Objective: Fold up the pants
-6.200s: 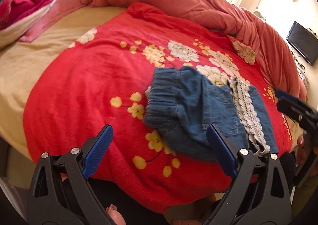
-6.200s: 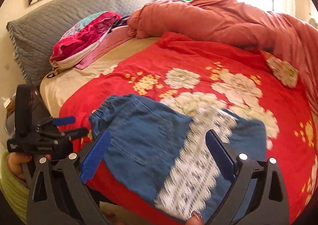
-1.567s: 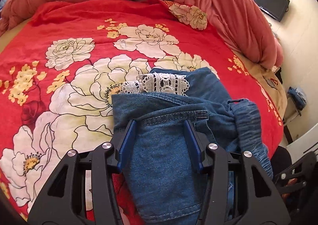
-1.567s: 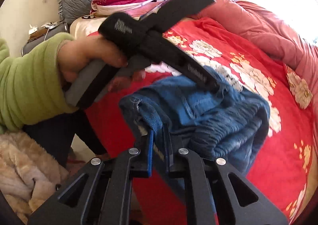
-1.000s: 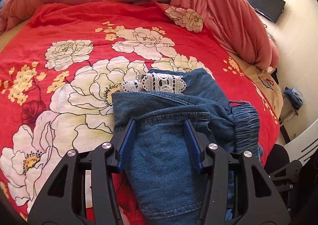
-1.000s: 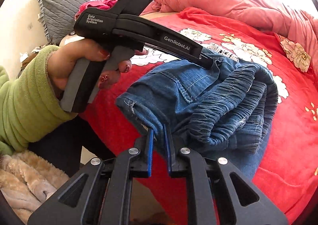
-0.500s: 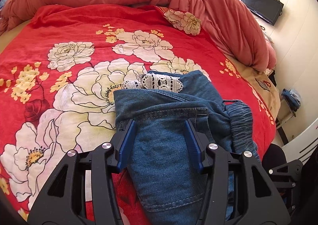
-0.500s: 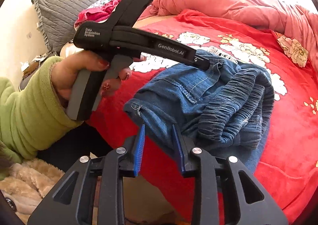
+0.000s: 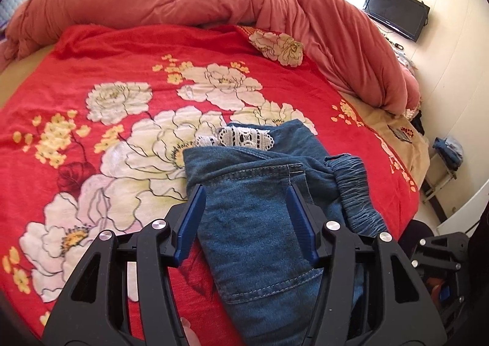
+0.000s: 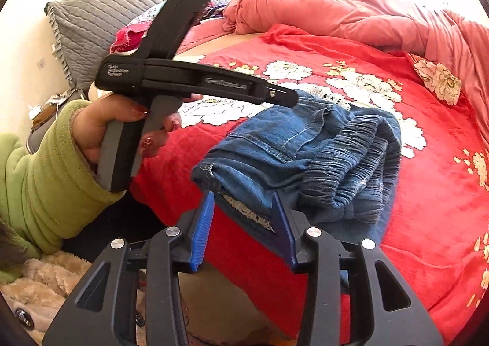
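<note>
We have the pants [image 9: 269, 223] lying in a folded bundle on the red flowered blanket [image 9: 122, 77], near the close edge of the bed. From the left wrist view, the left claw [image 9: 246, 222] stands over the top layer of denim with its blue pads apart on either side of that layer; the pads do not press the cloth, and the jaws have just been opening a little wider. Just beyond the tips of this claw a strip of white lace trim [image 9: 244, 138] peeps out from under the fold, and to the claw's right the gathered elastic waistband [image 9: 354, 190] runs along the side of the bundle.

From the right wrist view, the right claw [image 10: 244, 225] has also just been opening: its pads are apart, with the corner of the bundle, a frayed hem and a bit of lace, hanging between them and no longer pinched. The waistband sits beyond and to the right of this claw. To its left, a hand [image 10: 122, 126] in a green sleeve holds the other tool above the pants.

We judge that the folding is nearly finished: the legs are doubled over and both claws are letting go. What seems left is to draw the claws clear and perhaps tidy the bulging waistband side, which looks bunched, not flat.
</note>
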`<state>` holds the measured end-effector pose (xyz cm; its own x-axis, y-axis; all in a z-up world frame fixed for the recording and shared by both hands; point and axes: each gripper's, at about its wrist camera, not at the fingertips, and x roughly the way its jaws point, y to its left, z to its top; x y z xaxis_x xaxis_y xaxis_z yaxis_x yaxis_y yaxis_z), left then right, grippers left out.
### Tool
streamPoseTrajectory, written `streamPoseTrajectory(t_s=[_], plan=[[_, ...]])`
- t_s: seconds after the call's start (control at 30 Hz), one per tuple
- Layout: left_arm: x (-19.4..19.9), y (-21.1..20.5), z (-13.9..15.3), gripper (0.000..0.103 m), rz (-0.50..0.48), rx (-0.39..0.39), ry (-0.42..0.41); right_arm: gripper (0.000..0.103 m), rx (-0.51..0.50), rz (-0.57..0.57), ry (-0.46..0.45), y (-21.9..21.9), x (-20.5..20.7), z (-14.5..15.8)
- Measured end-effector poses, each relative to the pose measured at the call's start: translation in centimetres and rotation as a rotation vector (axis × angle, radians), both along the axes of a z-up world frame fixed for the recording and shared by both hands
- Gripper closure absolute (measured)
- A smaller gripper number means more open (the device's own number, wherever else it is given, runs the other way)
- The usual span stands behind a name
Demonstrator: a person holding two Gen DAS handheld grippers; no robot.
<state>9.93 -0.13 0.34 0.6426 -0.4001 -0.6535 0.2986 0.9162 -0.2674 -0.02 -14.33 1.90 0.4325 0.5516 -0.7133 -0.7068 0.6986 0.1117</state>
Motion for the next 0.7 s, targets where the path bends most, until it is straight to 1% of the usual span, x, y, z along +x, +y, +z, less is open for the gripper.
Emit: streamPoseTrajectory(t_s=[0.03, 0.07, 0.1, 0.23, 0.3, 0.37, 0.43, 0.5, 0.57, 0.6, 0.7], plan=[[-0.1, 0.1, 0.1, 0.054, 0.006, 0.005, -0.004, 0.064, 0.004, -0.006, -0.002, -0.1, 0.0, 0.2], [-0.3, 0.1, 0.4, 0.052, 0.012, 0.006, -0.014, 0.062, 0.007, -0.011, -0.004, -0.2, -0.1, 0.4], [-0.4, 0.2, 0.6, 0.05, 0.015, 0.003, -0.019, 0.057, 0.011, -0.016, -0.008, -0.3, -0.1, 0.6], [-0.9, 0.5, 1.5, 0.047, 0.032, -0.004, -0.033, 0.053, 0.033, -0.041, -0.033, -1.0, -0.3, 1.7], [-1.2, 0.4, 1.9, 0.047, 0.038, 0.009, -0.045, 0.044, 0.05, -0.057, -0.042, -1.4, -0.3, 2.1], [-1.5, 0.3, 2.4, 0.045, 0.048, 0.016, -0.054, 0.04, 0.072, -0.08, -0.047, -2.1, -0.3, 2.7], [-1.9, 0.3, 2.9, 0.042, 0.054, 0.011, -0.064, 0.039, 0.081, -0.101, -0.055, -2.7, -0.3, 3.1], [-2.3, 0.3, 3.3, 0.041, 0.062, 0.012, -0.069, 0.033, 0.092, -0.124, -0.066, -3.5, -0.3, 3.4], [-2.6, 0.2, 3.5, 0.037, 0.074, 0.021, -0.072, 0.033, 0.098, -0.139, -0.075, -4.0, -0.3, 3.7], [-2.7, 0.2, 3.6, 0.033, 0.079, 0.025, -0.072, 0.03, 0.102, -0.146, -0.077, -4.2, -0.2, 3.8], [-3.3, 0.0, 4.0, 0.031, 0.085, 0.042, -0.08, 0.025, 0.119, -0.185, -0.085, -5.3, 0.2, 4.2]])
